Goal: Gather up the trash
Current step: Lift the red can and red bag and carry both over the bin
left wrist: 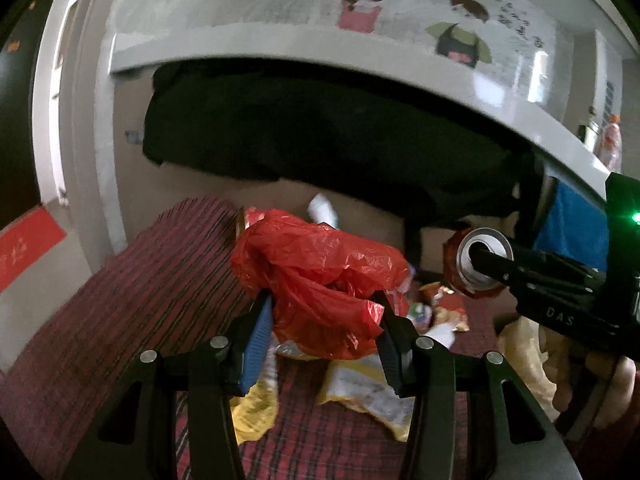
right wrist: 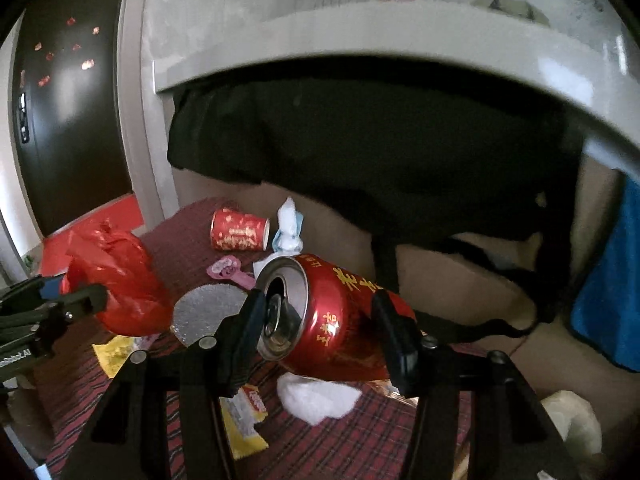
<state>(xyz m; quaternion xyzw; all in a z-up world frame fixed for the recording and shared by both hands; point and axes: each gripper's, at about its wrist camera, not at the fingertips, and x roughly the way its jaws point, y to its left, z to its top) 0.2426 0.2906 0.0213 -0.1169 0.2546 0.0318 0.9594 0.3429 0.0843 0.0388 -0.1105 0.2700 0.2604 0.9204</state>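
My left gripper (left wrist: 324, 312) is shut on a red plastic bag (left wrist: 320, 276), held above the plaid cloth; the bag also shows at the left of the right wrist view (right wrist: 116, 280). My right gripper (right wrist: 320, 316) is shut on a red drink can (right wrist: 332, 316) with gold lettering, lying sideways between the fingers with its opened top to the left. The can (left wrist: 480, 260) shows in the left wrist view to the right of the bag. Loose trash lies below: yellow wrappers (left wrist: 360, 392), a white tissue (right wrist: 316, 398), a red paper cup (right wrist: 239, 230) on its side.
A red plaid cloth (left wrist: 132, 312) covers the surface. A silver round lid (right wrist: 204, 312), a pink item (right wrist: 226, 269) and a white-blue object (right wrist: 289, 228) lie near the cup. A black cloth (right wrist: 360, 152) hangs under a white ledge (right wrist: 360, 40). A dark door (right wrist: 68, 120) is at the left.
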